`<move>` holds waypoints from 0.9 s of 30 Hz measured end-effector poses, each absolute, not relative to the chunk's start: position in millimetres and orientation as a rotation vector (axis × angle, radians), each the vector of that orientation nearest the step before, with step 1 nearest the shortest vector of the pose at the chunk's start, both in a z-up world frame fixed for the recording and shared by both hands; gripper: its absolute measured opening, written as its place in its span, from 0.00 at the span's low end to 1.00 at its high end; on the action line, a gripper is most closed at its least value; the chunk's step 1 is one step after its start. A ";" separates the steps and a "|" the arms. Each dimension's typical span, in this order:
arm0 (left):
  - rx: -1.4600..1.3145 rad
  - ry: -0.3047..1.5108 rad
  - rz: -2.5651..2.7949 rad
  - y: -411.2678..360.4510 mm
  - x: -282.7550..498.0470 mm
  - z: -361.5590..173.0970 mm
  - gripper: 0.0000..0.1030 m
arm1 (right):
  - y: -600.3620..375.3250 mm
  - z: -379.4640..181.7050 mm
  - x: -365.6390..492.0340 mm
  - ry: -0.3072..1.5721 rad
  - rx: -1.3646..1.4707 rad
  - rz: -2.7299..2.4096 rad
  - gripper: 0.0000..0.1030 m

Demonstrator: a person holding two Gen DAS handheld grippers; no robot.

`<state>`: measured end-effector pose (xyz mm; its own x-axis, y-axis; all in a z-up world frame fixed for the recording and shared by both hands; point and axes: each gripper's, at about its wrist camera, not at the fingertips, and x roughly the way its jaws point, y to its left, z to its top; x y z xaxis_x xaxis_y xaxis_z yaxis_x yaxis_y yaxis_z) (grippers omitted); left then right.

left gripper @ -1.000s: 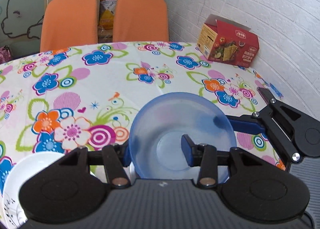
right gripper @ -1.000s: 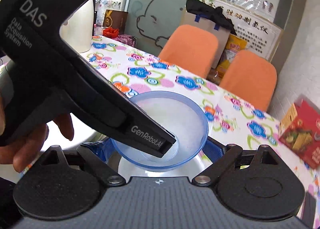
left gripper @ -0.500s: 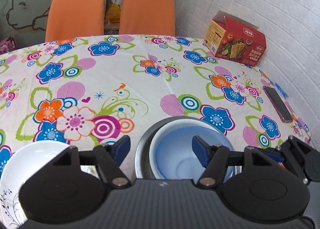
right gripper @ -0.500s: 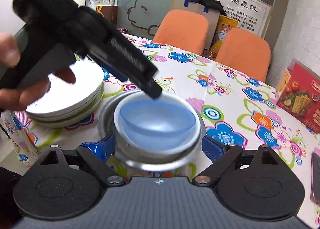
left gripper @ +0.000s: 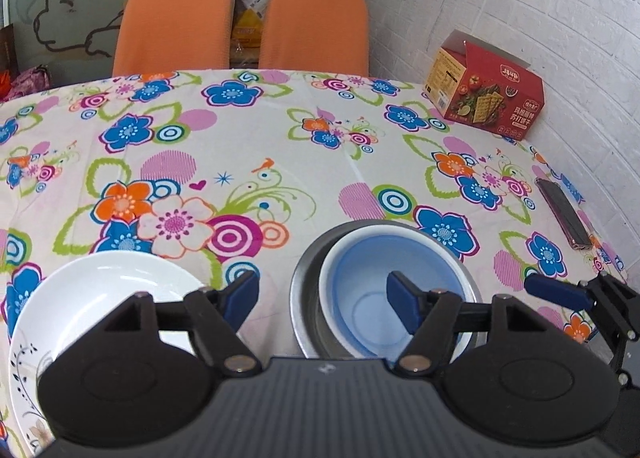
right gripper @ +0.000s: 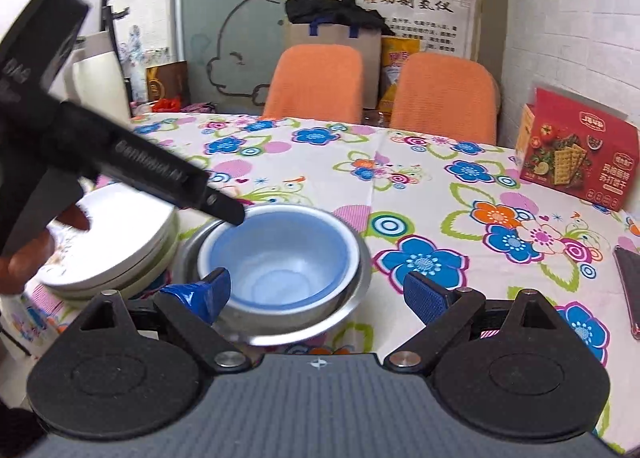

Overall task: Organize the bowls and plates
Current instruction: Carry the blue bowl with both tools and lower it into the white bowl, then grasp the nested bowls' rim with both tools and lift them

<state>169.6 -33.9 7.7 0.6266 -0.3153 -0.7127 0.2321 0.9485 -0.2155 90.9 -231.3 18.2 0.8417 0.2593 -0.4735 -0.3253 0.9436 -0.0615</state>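
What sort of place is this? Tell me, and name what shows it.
Probably a dining corner in a home or small clinic: a table under a flowered tablecloth, two orange padded chairs pushed against it, and a red cardboard cracker box by the white brick wall.

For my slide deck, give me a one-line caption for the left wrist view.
Open left tongs above a blue bowl nested in two larger bowls, white plate alongside.
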 end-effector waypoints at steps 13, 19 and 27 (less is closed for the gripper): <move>-0.033 0.873 -0.297 -42.4 188.6 -7.8 0.68 | -236.9 9.9 126.3 0.512 -0.050 0.240 0.78; 0.046 0.890 -0.311 -46.9 200.2 -14.7 0.68 | -234.5 4.0 140.2 0.546 -0.038 0.249 0.78; 0.120 0.909 -0.321 -51.8 214.4 -28.5 0.68 | -229.5 -12.0 156.2 0.609 -0.028 0.256 0.79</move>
